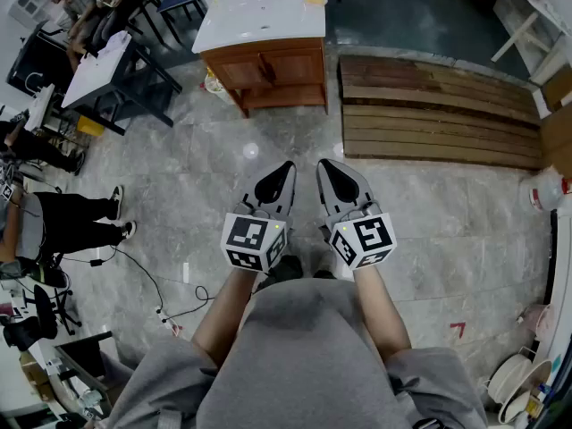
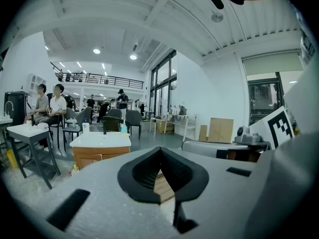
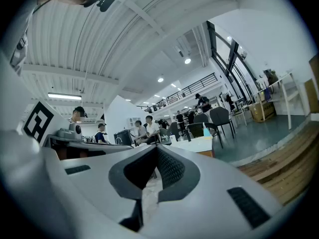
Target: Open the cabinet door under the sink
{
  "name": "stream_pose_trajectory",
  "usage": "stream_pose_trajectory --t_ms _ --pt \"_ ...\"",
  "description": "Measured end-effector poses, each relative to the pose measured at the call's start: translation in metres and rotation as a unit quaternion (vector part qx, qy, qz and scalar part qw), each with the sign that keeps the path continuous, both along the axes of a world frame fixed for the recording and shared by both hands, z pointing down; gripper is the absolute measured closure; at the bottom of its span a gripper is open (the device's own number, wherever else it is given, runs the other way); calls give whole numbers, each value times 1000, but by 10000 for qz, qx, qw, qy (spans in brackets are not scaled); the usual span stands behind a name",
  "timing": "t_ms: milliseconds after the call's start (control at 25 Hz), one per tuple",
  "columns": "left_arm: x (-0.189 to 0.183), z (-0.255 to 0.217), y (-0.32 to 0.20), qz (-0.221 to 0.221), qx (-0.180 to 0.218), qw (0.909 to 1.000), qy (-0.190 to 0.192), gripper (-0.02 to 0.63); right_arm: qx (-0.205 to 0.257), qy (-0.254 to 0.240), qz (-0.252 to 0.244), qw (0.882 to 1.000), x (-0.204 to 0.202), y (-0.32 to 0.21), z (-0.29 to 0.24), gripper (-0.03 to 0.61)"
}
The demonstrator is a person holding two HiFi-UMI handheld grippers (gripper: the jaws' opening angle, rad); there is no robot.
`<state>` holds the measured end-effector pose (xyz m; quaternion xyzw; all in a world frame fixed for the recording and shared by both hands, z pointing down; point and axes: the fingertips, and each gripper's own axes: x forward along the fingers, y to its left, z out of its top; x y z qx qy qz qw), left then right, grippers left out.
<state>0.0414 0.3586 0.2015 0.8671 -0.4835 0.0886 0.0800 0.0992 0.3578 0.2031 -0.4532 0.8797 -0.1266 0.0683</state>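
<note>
Floor (image 1: 223, 164) of grey stone separates the shut sink cabinet (image 1: 268, 68) from left tongs (image 1: 284, 170) and right tongs (image 1: 327, 167), both closed, empty.

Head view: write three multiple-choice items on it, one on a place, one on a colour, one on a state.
1. Seen in the head view, on which side of the sink cabinet does the wooden slatted platform lie?
A. to its right
B. to its left
C. on top of it

2. What colour is the countertop of the sink cabinet?
A. black
B. white
C. green

3. How do the doors of the sink cabinet stand?
A. wide open
B. taken off
C. closed

Answers:
1 A, the platform's planks lie on the floor past the cabinet's right edge.
2 B, the top is plain white above the brown wooden body.
3 C, both door panels sit flush with the cabinet's front.
</note>
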Motion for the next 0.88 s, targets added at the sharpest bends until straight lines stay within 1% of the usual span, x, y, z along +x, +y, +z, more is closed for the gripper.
stream_pose_trajectory --t_ms 200,360,560,880 --pt "3 3 -1 28 15 10000 -51 606 1 -44 -8 10000 1 -2 1 569" --pt "6 4 -2 29 20 10000 -82 606 19 -224 -162 9996 -1 -2 -1 569" --pt "4 6 -4 -50 6 9999 -120 606 -66 -235 -176 9995 -2 -5 4 568" --pt "-14 12 -9 -155 -60 9998 -107 606 -199 -212 -298 9991 -21 -11 12 568"
